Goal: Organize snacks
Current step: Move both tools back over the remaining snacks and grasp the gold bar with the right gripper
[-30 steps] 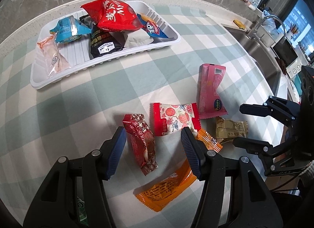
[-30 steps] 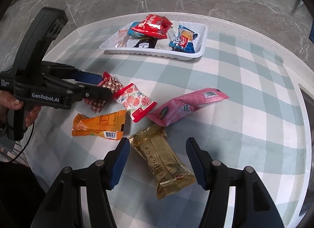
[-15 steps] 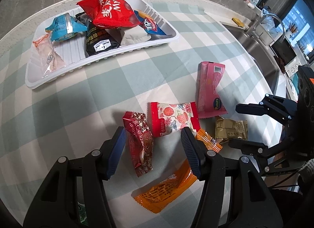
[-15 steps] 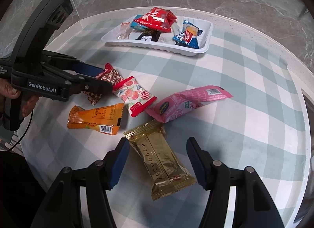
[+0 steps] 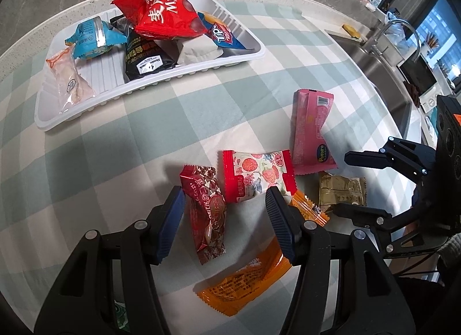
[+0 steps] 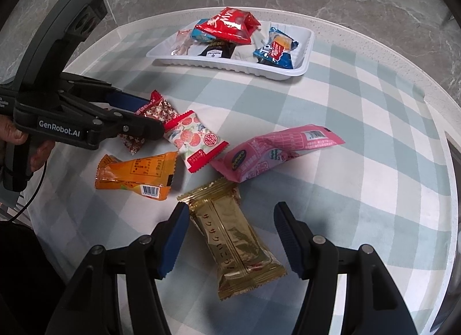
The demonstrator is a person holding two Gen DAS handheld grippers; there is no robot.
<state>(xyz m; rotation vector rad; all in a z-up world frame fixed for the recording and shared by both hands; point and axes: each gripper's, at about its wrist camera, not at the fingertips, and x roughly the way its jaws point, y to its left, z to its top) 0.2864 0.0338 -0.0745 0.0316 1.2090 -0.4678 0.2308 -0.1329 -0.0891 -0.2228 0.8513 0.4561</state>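
Note:
My left gripper [image 5: 224, 215] hangs open just above a dark red snack packet [image 5: 207, 208], which lies between its blue pads untouched. A gold packet [image 6: 230, 237] lies between the open pads of my right gripper [image 6: 232, 234], also untouched. Around them on the checked cloth lie a red-and-white floral packet [image 5: 259, 175], a pink packet [image 5: 311, 130] and an orange packet [image 5: 247, 280]. At the far side, a white tray [image 5: 49, 127] holds several snacks, a big red bag on top. Each wrist view shows the other gripper: the right gripper [image 5: 344, 183], the left gripper [image 6: 149, 117].
The round table's edge [image 6: 449, 190] curves close on the right. A sink with a tap [image 5: 371, 55] and a cluttered counter lie beyond it. A hand [image 6: 11, 133] holds the left gripper's handle at the table's left side. Marble floor surrounds the table.

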